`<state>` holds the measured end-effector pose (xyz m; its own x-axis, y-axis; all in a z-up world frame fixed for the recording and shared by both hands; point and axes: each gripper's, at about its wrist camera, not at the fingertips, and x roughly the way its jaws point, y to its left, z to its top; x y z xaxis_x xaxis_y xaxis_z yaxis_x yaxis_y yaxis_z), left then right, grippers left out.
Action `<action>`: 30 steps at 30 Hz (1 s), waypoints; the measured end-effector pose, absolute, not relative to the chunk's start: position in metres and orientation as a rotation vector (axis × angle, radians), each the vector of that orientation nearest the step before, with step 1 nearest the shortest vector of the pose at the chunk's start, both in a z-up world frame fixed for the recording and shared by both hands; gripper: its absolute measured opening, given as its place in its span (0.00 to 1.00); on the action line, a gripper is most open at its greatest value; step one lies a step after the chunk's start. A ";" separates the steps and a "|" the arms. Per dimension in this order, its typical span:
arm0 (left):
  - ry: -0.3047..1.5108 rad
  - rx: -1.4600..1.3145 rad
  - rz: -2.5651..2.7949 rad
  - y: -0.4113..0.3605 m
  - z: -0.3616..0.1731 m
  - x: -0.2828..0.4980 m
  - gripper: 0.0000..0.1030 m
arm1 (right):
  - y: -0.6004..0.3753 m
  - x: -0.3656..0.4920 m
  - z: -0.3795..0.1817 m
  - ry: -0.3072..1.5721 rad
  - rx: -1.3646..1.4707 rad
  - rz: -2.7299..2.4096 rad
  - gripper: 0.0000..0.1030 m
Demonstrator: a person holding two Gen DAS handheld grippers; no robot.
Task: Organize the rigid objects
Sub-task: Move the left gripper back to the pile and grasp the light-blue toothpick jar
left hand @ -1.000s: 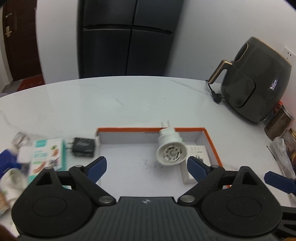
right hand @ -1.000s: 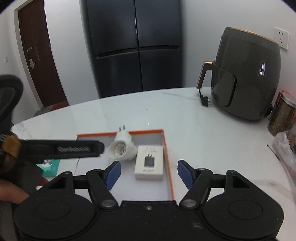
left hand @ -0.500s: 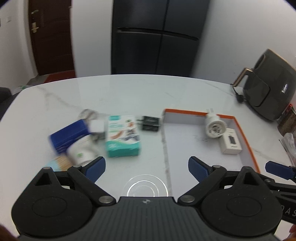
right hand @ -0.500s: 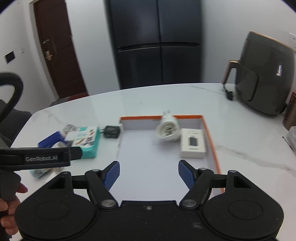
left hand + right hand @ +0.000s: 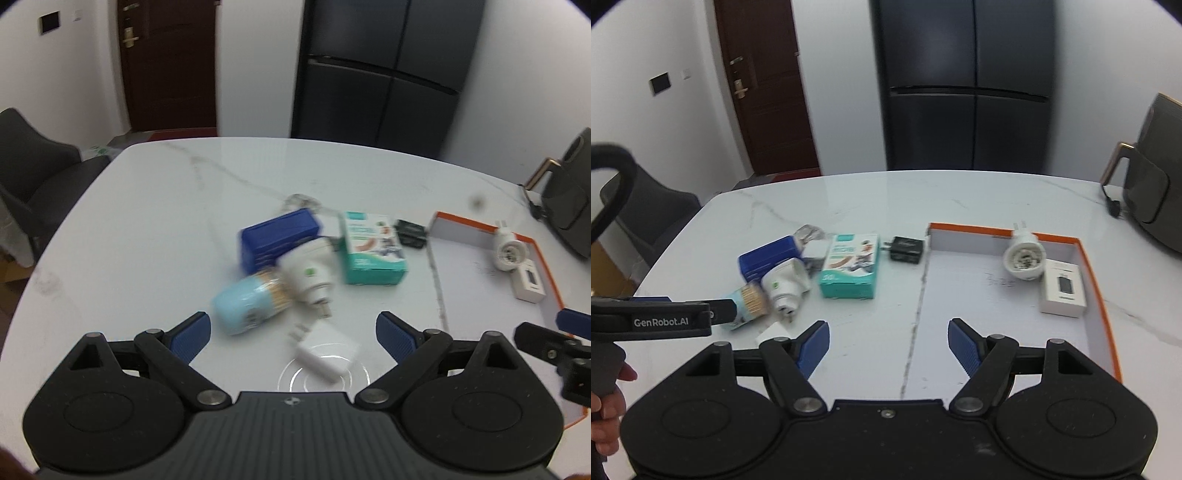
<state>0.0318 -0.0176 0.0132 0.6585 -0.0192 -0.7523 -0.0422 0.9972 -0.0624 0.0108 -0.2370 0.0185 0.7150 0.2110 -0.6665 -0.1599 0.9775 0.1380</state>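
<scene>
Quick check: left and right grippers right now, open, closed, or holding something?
Left gripper: open, holding nothing.
Right gripper: open, its jaws have just been opening, nothing between them.

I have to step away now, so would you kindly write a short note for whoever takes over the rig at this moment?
Left gripper: jaws open, nothing held, over the loose pile.
Right gripper: jaws open, just been widening, nothing between them, by the tray's left wall.
Done: the round white adapter and the small white box lie in the orange-rimmed tray.
Left on the table: blue box, white plug, toothpick jar, flat white charger, teal box, black charger.
</scene>
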 end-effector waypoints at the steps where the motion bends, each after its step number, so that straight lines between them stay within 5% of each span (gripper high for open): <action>1: 0.854 -0.083 0.025 -0.011 0.012 0.032 0.96 | -0.233 0.011 0.019 0.746 0.071 0.210 0.82; 26: 0.967 0.111 -0.147 0.028 -0.063 0.106 0.95 | -0.189 0.008 -0.022 0.857 0.090 0.215 0.83; 30: 0.975 0.124 -0.197 0.026 -0.073 0.118 0.89 | -0.178 0.009 -0.033 0.882 0.090 0.218 0.83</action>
<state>0.1176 0.0262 -0.0728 0.5453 -0.1102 -0.8309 0.2217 0.9750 0.0162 0.0087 -0.1777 -0.0332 0.6151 0.2263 -0.7553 -0.1522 0.9740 0.1679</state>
